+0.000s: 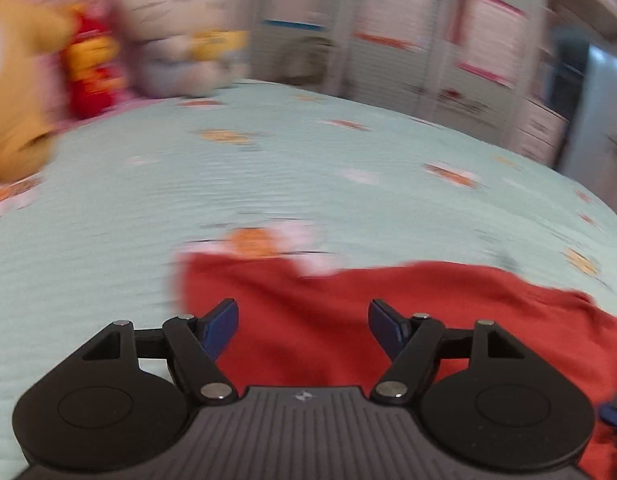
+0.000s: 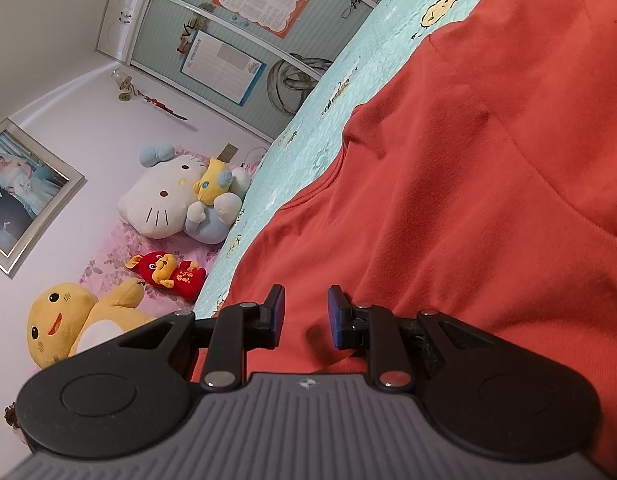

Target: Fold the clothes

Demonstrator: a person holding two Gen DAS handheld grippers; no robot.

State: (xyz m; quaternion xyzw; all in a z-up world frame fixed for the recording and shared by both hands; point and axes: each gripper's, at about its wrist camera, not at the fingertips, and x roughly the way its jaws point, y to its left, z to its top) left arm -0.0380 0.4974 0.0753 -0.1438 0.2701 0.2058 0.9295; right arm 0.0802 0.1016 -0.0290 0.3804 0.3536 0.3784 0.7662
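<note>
1. Blur smears the whole left wrist view, so only broad shapes read there: the left gripper (image 1: 303,326) at the bottom centre, its blue-padded fingers spread wide with nothing between them, above the near edge of the red-orange cotton garment (image 1: 388,320) lying along the lower right of the frame.
2. Sharpness belongs to the right wrist view, which shows what the other cannot: the garment (image 2: 468,180) fills the right half, spread over the pale mint quilted bedspread with small cartoon prints (image 2: 348,76), a ribbed neckline seam showing near the middle.
3. The right gripper (image 2: 306,316) sits at the bottom centre, its fingers a narrow gap apart and gripping nothing, with the cloth just beyond the tips.
4. Around the bed, at the left of the right view: a white cat-face plush pillow (image 2: 164,200), a yellow round-headed plush toy (image 2: 60,320), a small red and gold plush figure (image 2: 168,274), and a framed wedding photograph (image 2: 16,188) on the wall.
5. Nothing lies on the garment in either view.
</note>
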